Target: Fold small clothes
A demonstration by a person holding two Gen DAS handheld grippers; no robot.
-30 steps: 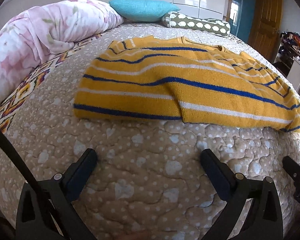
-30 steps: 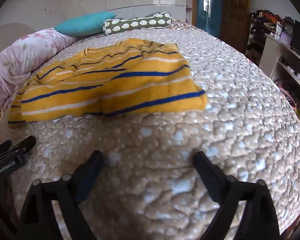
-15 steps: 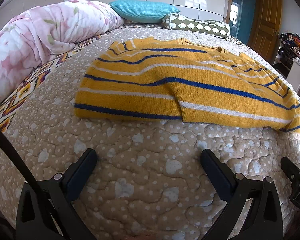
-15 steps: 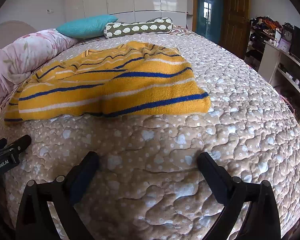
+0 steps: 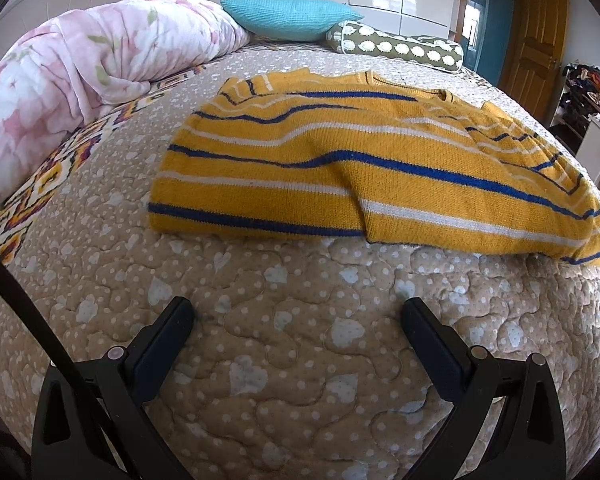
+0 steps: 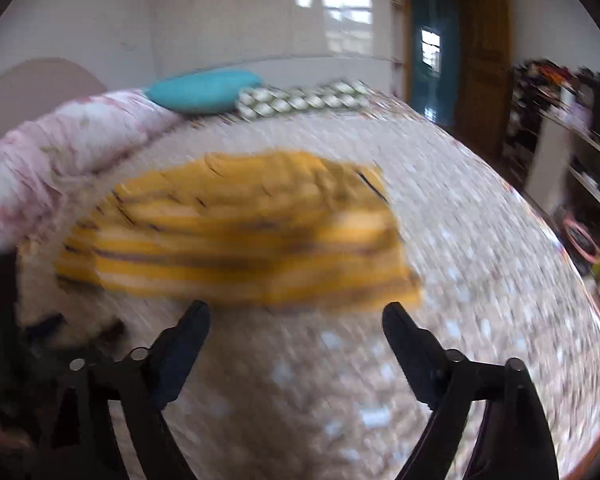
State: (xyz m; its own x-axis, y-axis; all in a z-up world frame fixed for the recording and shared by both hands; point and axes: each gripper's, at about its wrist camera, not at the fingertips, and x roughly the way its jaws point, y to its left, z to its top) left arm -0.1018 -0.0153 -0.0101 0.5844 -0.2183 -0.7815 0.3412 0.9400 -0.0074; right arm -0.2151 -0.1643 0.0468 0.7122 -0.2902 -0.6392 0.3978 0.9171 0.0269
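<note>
Two pairs of tongs show, one per view, and both stand wide apart with nothing between their fingers. The left tongs (image 5: pixel 298 310) sit at the bottom of the left wrist view, over bare quilt. The right tongs (image 6: pixel 296 314) sit at the bottom of the right wrist view, which is smeared by motion blur; their tips lie just below the near edge of the garment.

One sweater (image 5: pixel 364 176), yellow with blue and white stripes, lies folded across the middle of the bed (image 5: pixel 260 360), above the left tongs in the frame and clear of them. It appears again as a blurred yellow patch (image 6: pixel 240 232) in the centre of the right wrist view.

One pink floral duvet (image 5: pixel 76 76) is bunched at the upper left of the frame. One turquoise pillow (image 5: pixel 288 16) lies at top centre, and one olive bolster with white spots (image 5: pixel 400 46) just right of it. A wooden door (image 5: pixel 536 36) stands at the upper right, with cluttered shelves (image 5: pixel 584 88) at the right edge. A dark rod (image 5: pixel 20 300) crosses the lower left corner of the left wrist view.
</note>
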